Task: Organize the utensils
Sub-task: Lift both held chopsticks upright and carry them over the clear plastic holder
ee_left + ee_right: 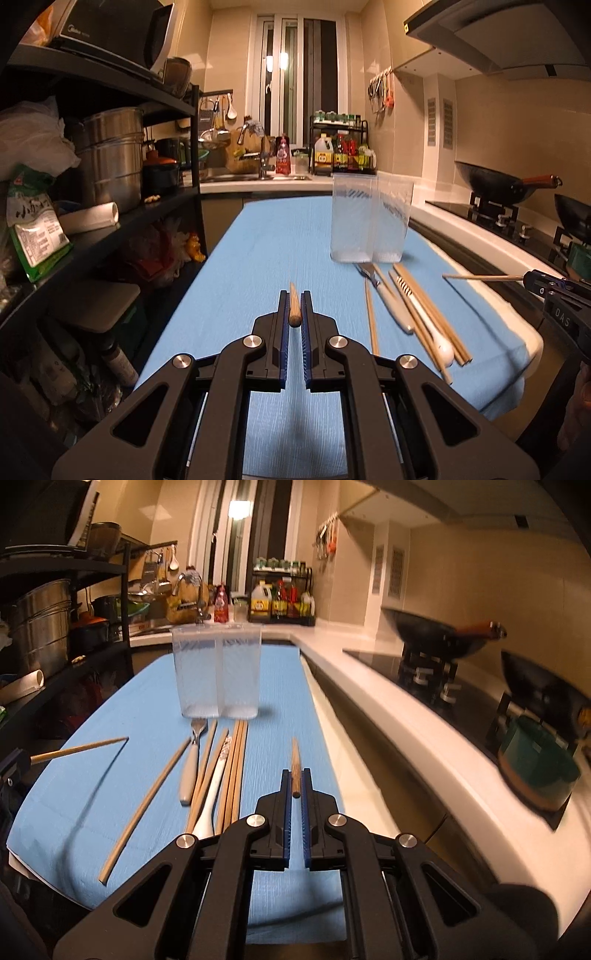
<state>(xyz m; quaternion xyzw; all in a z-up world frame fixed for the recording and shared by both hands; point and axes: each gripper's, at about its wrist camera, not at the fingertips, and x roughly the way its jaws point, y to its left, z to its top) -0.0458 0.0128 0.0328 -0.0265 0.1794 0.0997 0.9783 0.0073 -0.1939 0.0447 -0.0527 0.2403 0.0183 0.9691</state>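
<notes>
Two grippers each pinched one chopstick between closed fingers: the left gripper (294,295) held its chopstick (294,306) above the blue mat (258,251), and the right gripper (295,775) held a second chopstick (295,768) likewise.

Nearest on the mat, short of the holder (217,672), lay the loose utensils: a single chopstick (144,808) to the left, then a bundle of a fork (192,760), a white spoon (212,797) and more chopsticks (234,775) reaching almost to the holder's base. The clear two-compartment holder stood upright just beyond them and appeared empty, though its frosted walls made this uncertain.

Judgement: the step in hand was carrying both sticks to the holder. To do it well, each stick should be tipped upright over one compartment, both kept to the same compartment, and lowered inside the rim before release, so the light holder is not knocked over.

Right wrist view alone showed the lone chopstick apart from the bundle and the left stick's full length (79,750). Left wrist view alone showed the right gripper's body (554,291) with its stick (484,277) pointing across the mat, and a striped pattern on the spoon handle.
</notes>
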